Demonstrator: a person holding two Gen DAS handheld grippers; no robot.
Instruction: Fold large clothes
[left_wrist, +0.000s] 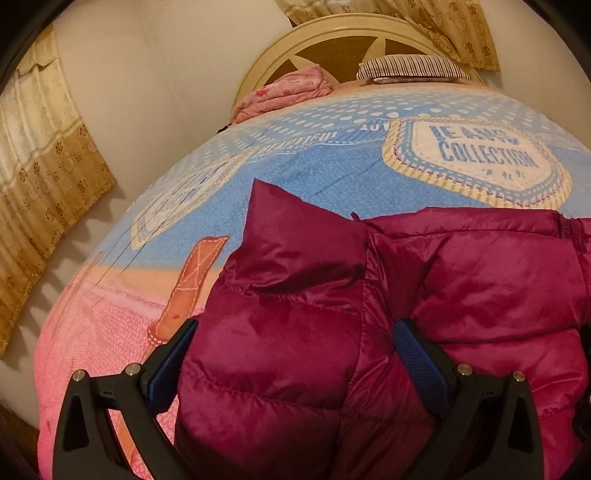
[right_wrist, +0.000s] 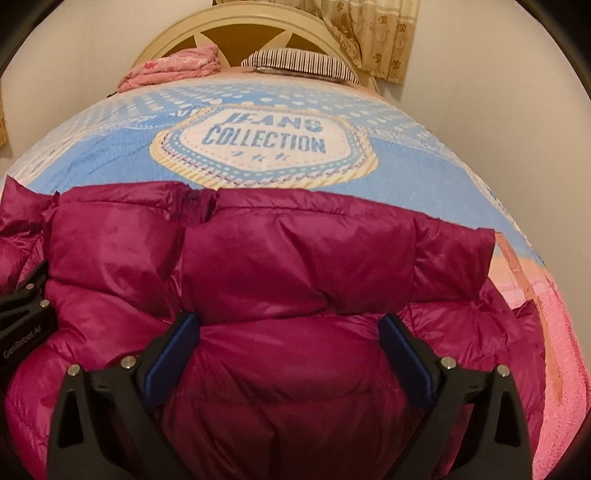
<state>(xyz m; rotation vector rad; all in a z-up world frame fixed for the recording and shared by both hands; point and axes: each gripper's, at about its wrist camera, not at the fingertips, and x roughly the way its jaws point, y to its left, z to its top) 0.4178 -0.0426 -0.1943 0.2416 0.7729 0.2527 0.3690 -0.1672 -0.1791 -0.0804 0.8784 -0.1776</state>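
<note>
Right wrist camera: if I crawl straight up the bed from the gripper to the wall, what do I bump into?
right hand-held gripper → puffy magenta jacket → blanket's "Jeans Collection" badge → striped pillow → cream headboard

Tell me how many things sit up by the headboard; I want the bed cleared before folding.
2: a pink bundle of cloth on the left and a striped pillow beside it on the right. The jacket may hide others nearer.

Jacket (right_wrist: 295, 266) glossy quilted cloth; blanket (left_wrist: 332, 166) perhaps matt fleece.
</note>
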